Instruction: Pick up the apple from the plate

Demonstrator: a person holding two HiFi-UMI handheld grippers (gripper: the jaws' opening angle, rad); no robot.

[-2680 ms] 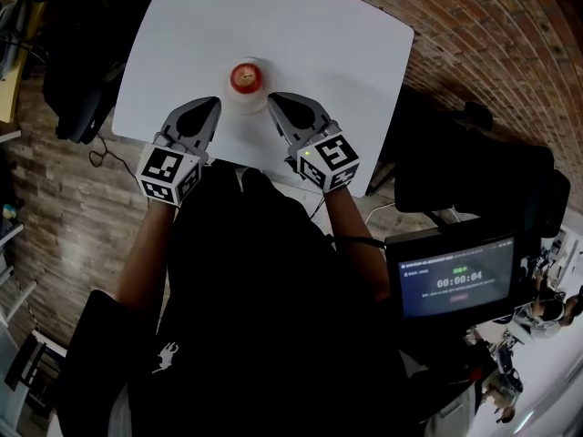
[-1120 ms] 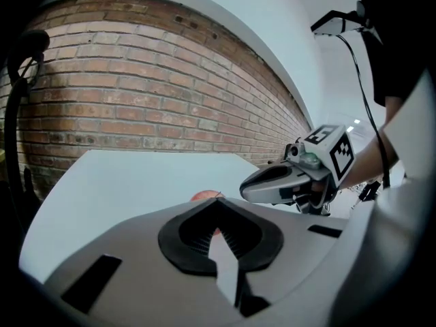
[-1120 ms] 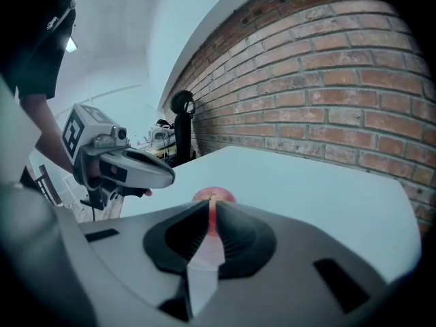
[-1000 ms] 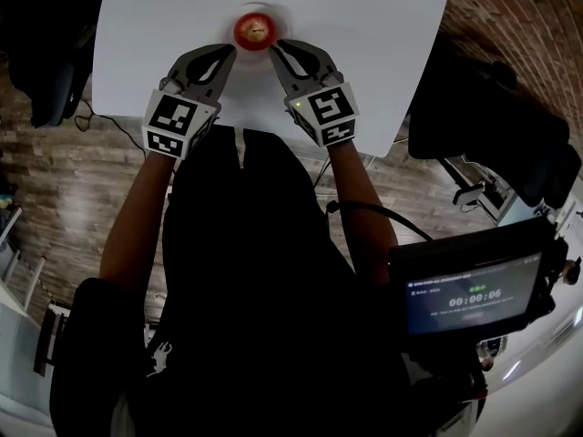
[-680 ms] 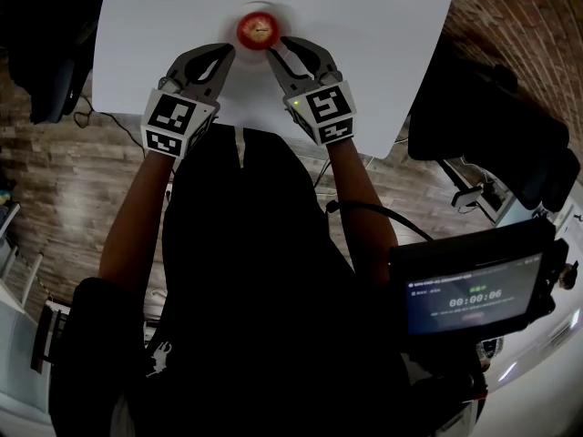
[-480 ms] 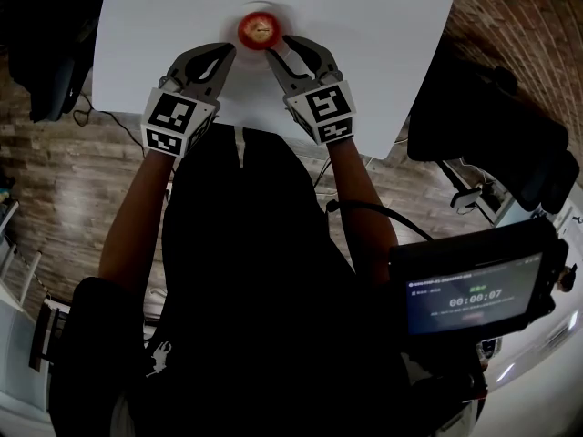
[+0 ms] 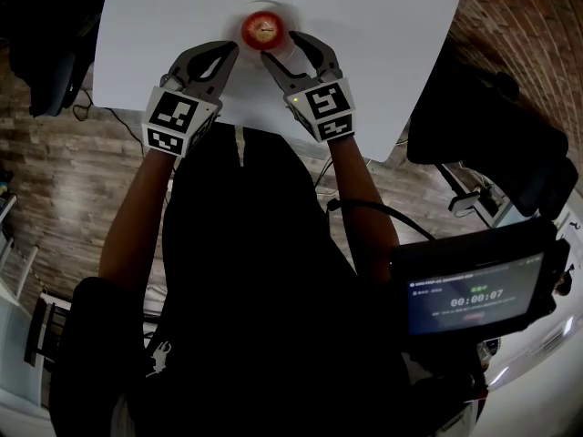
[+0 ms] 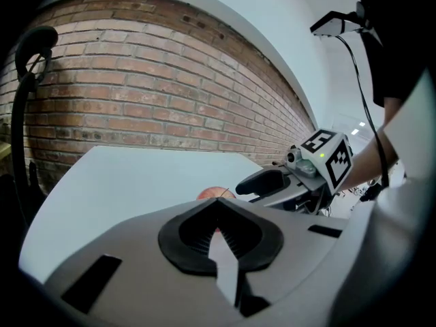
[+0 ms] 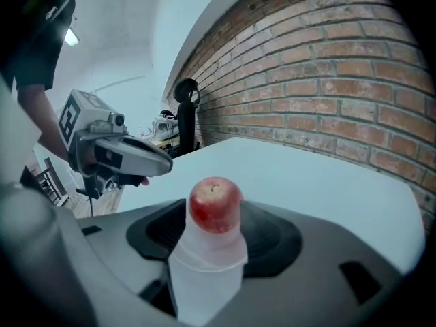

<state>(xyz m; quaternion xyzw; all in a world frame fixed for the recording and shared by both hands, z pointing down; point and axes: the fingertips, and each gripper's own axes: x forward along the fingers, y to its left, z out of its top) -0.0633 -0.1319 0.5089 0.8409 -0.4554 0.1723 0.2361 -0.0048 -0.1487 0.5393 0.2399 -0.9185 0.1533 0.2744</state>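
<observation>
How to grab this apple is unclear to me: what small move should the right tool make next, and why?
Probably ease the right tool forward around the apple: its jaws have just been opening, nothing between them yet, the apple just beyond.

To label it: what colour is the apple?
The apple is red; right gripper view shows it best.

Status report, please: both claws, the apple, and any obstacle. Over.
Left claw shut, beside plate. Right claw has just been opening, empty, lined up on apple. Apple on plate, untouched. Nothing in the way.
</observation>
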